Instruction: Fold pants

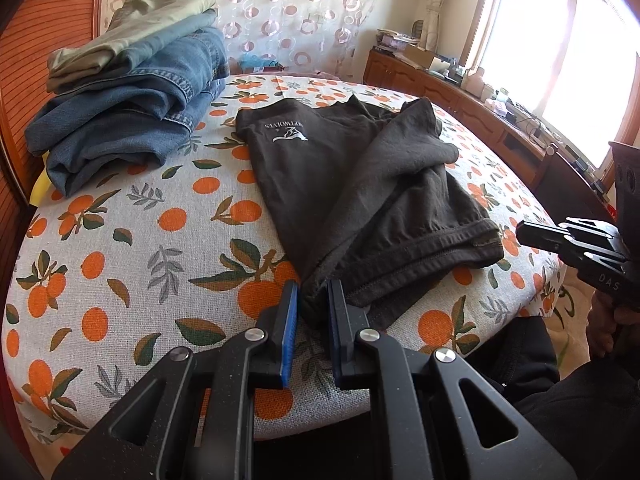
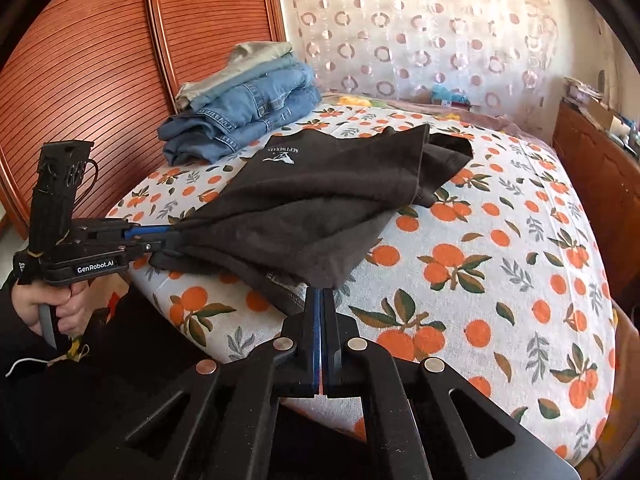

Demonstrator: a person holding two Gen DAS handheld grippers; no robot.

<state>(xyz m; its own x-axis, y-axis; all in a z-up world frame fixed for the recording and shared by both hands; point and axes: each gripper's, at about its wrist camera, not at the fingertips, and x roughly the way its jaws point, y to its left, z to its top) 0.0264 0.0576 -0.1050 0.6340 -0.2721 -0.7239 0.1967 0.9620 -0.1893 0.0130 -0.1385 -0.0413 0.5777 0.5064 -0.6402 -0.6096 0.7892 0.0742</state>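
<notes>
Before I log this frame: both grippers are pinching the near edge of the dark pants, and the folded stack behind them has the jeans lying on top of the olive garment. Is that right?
Not quite: the stacking order is reversed. The olive garment lies on top of the jeans, as the right wrist view shows. The rest holds: the left gripper and the right gripper both pinch the near edge of the dark pants.

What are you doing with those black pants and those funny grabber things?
A person is folding the dark pants on the orange-print bed cover. The left gripper pinches one near corner of the fabric, and the right gripper is shut on another edge. Folded jeans are stacked further back.
</notes>
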